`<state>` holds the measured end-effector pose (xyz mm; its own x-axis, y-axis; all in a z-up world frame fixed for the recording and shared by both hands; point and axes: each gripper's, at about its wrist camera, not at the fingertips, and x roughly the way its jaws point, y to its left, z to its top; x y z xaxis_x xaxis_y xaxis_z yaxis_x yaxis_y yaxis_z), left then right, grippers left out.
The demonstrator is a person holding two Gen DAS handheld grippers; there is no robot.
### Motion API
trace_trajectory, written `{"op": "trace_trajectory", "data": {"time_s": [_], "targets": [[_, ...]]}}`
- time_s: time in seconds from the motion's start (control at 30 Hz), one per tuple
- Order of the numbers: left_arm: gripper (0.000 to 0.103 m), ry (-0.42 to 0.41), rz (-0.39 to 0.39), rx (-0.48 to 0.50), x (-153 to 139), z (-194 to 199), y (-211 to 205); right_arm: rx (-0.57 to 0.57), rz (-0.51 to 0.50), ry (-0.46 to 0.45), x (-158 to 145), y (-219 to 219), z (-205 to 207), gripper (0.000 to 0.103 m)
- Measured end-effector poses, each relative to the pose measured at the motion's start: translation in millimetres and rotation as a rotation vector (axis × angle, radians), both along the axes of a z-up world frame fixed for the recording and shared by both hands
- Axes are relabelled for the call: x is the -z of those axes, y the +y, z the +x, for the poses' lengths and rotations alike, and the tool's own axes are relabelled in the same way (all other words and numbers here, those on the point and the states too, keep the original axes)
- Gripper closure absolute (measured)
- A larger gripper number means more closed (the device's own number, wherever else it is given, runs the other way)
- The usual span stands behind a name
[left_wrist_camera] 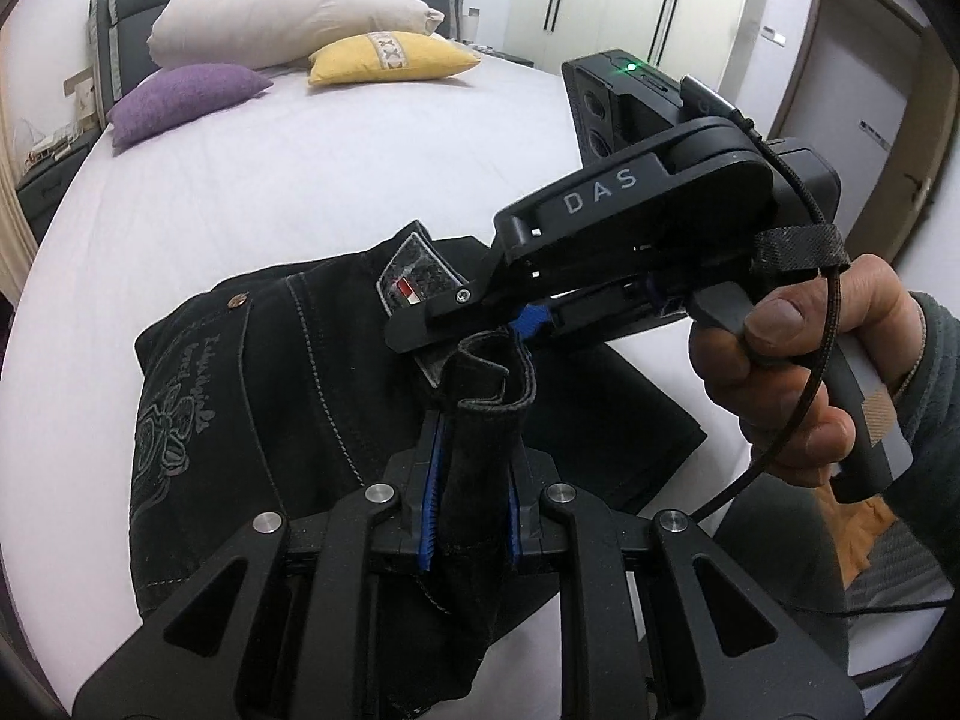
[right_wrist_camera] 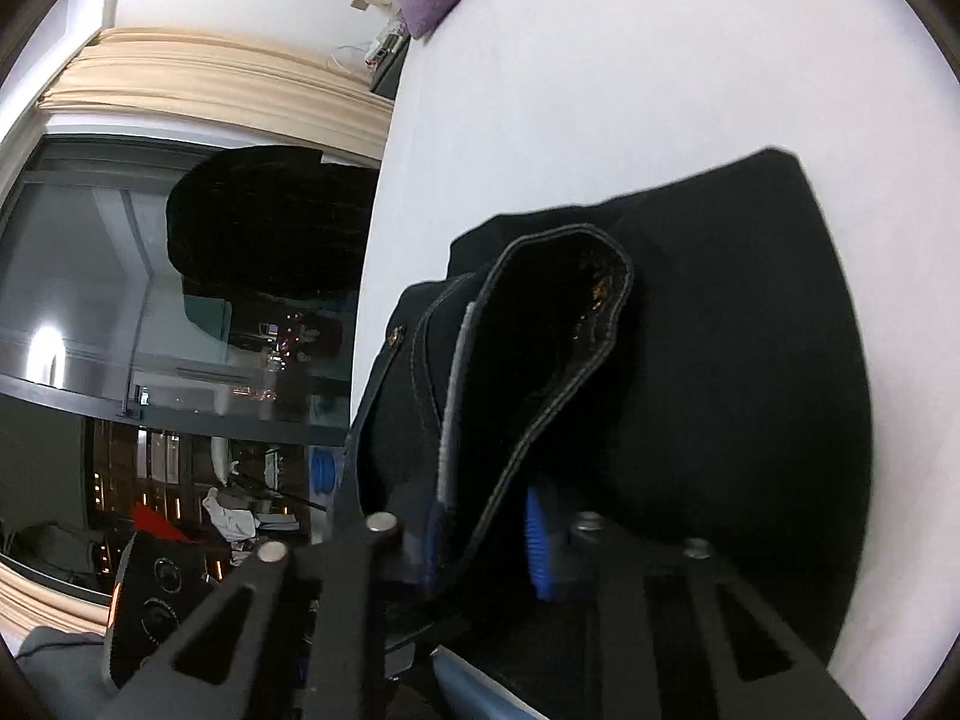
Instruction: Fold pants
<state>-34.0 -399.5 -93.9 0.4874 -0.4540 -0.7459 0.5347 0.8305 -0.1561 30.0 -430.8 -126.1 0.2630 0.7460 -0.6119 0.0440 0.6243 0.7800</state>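
Left gripper (left_wrist_camera: 474,510) fingers pinched on an upright fold of hem of the black stitched denim pants (left_wrist_camera: 252,420). Right gripper (left_wrist_camera: 480,330), just beyond and touching that fold, fingers nearly closed on the same edge. Pants lie on the white bed (left_wrist_camera: 300,180), bulk stretching away left.

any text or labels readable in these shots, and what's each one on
"DAS": raised letters on the black body of the right claw, seen in the left wrist view.
Cursive embroidery on the black pants, above a stitched flower: too distorted to read.
Patch at the pants' waistband: no legible lettering.
Right wrist view: nothing readable.
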Motion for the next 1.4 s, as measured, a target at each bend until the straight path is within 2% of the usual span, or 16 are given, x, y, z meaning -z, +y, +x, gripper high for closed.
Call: {"op": "trace_trajectory", "data": {"time_s": [0.4,0.6,0.93,1.0,1.03,1.1,1.13,1.17,1.2,1.3,1.4], "targets": [[0.088,-0.031,0.016,0.024,-10.2,11.8,-44.3,-0.004,-0.098,-0.093,-30.9,-22.5,5.3,0.087],[0.088,-0.014,0.045,0.056,-3.2,11.4,-69.1,0.009,-0.108,-0.076,-21.0,-34.4,1.4,0.087],[0.086,0.028,0.092,0.087,23.0,18.9,-90.1,0.058,-0.022,-0.03,21.3,-55.5,-10.9,0.087],[0.074,0.059,0.074,0.102,31.9,21.1,-92.1,0.082,0.002,-0.01,35.0,-61.1,-12.0,0.084],[0.071,0.073,0.052,0.11,32.6,21.5,-91.6,0.097,0.036,-0.01,42.7,-64.6,-14.7,0.084],[0.05,0.114,-0.003,0.129,26.7,21.0,-81.8,0.126,0.084,-0.025,46.3,-66.9,-20.5,0.083],[0.045,0.124,-0.023,0.131,23.2,20.8,-76.7,0.141,0.086,-0.031,43.9,-67.4,-24.0,0.081],[0.035,0.13,-0.054,0.128,16.9,19.9,-67.4,0.153,0.082,-0.033,40.9,-68.9,-27.2,0.077],[0.032,0.128,-0.083,0.116,8.2,18.9,-55.2,0.167,0.072,-0.031,37.6,-71.2,-30.6,0.073],[0.032,0.089,-0.145,0.073,-14.2,22.0,-18.5,0.224,0.022,-0.036,18.3,-81.2,-42.0,0.068],[0.032,0.05,-0.178,-0.001,-20.8,37.8,16.3,0.21,0.068,-0.115,-12.5,-74.2,-53.0,0.068]]}}
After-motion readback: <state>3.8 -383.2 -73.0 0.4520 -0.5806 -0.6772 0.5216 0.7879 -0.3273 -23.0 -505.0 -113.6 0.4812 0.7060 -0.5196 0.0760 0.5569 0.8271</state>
